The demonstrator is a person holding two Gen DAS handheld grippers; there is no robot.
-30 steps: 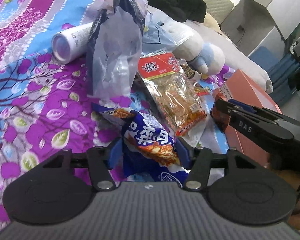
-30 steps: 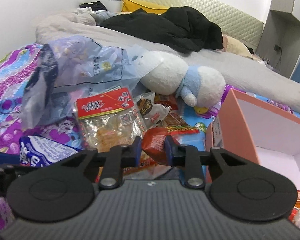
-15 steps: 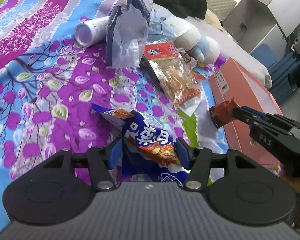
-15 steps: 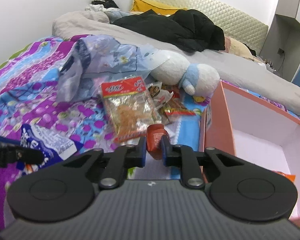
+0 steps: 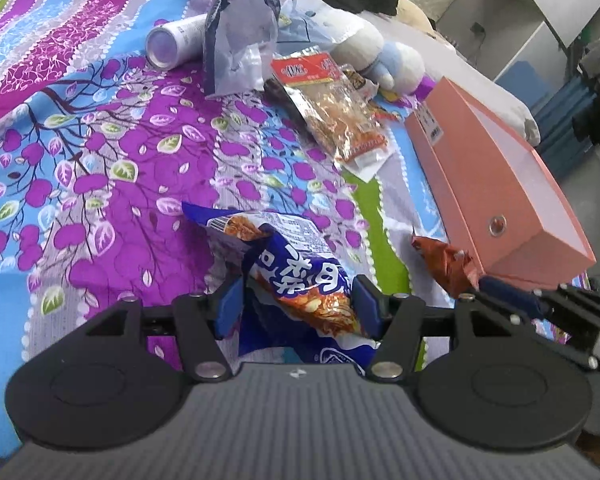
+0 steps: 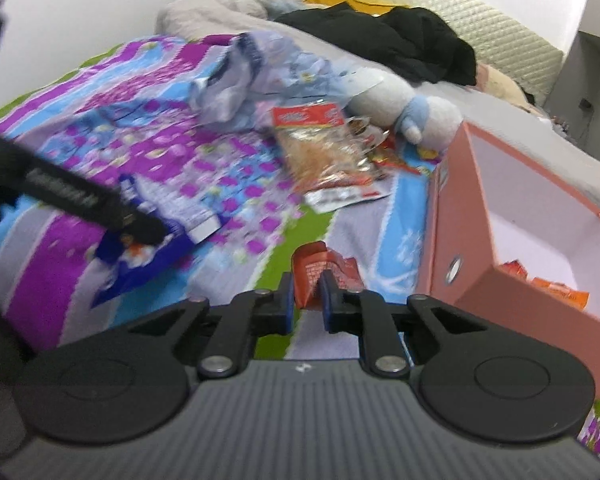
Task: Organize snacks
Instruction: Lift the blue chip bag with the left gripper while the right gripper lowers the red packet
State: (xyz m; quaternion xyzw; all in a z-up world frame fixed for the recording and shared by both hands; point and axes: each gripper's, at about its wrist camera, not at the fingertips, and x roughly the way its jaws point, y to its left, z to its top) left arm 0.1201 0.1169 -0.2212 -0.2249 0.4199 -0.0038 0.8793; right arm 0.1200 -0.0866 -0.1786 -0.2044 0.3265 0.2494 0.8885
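Left tool (image 5: pixel 298 306): jaws moderately wide, pads pressing both flanks of a blue snack bag (image 5: pixel 300 276), which is crumpled and bulges up between them. The bag hangs over the floral bedspread (image 5: pixel 112 148), near its edge.

Right tool (image 6: pixel 306 300): jaws have just been closing and now pinch a small red snack packet (image 6: pixel 320 266) by one folded end. The packet sits just beside the near wall of the open salmon-pink box (image 6: pixel 512 256), not yet over it. A few orange packets already lie in the box.

Handling judgement: both items look like thin film pouches, light and soft, with no stiffness of their own. The red packet folds under the pinch, so it will likely dangle and swing; a hold on the sealed edge seems safest, since the slick film could slip from a grip on the belly. The blue bag probably holds brittle contents, so a firm squeeze across the middle risks crushing them; a hold nearer the crimped top seam would be better.

Still on the bed: a clear snack pouch with red header (image 5: pixel 332 108), beside a plush toy (image 5: pixel 384 60).
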